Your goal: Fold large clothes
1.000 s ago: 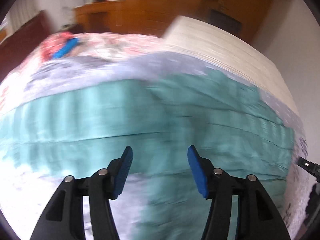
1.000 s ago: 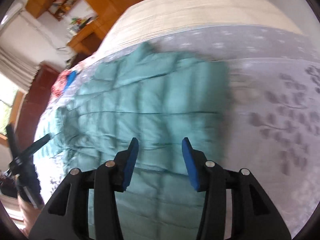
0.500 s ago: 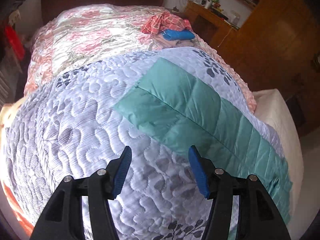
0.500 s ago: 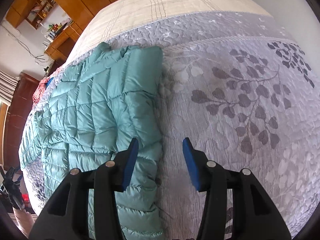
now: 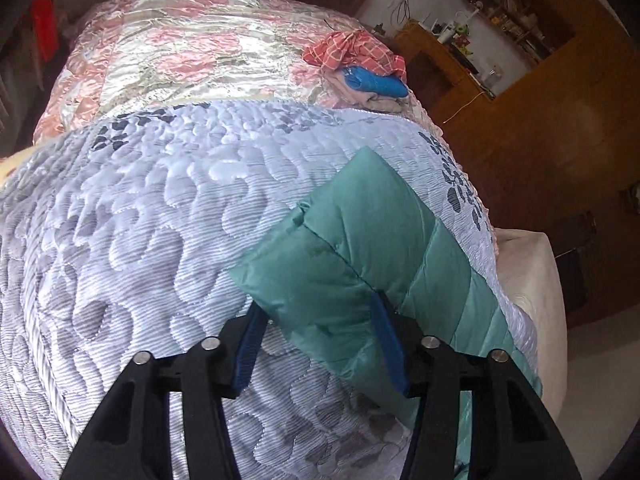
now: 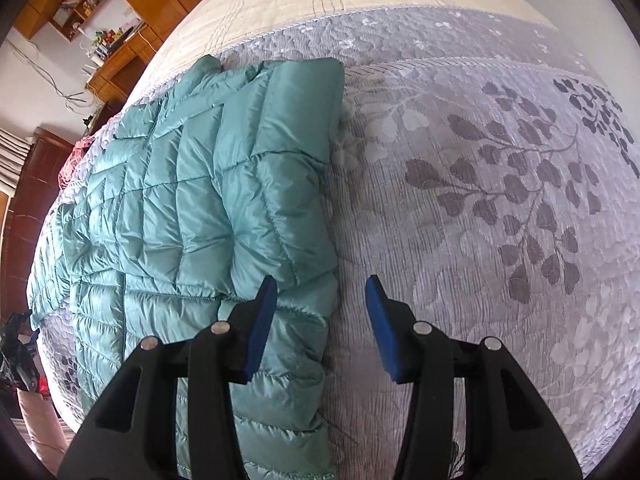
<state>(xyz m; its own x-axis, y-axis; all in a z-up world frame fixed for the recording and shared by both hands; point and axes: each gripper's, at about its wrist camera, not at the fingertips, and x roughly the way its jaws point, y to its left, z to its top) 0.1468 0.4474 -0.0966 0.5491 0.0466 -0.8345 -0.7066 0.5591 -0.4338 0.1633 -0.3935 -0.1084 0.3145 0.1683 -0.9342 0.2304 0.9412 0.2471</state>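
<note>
Left gripper (image 5: 320,344): jaws wide, astride the sleeve (image 5: 360,256) end.
Right gripper (image 6: 322,324): jaws wide; jacket (image 6: 192,200) edge at 9 o'clock.

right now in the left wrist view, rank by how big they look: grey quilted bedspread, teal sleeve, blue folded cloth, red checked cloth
1. grey quilted bedspread
2. teal sleeve, enlarged by nearness
3. red checked cloth and blue folded cloth: too alike, both far off

One teal puffer jacket (image 6: 208,200) lying on one grey quilted bedspread (image 6: 480,200), two grippers showing, left gripper (image 5: 320,344), right gripper (image 6: 322,320), one floral quilt (image 5: 180,52) lying beyond, one blue folded cloth (image 5: 376,82) sitting there
</note>
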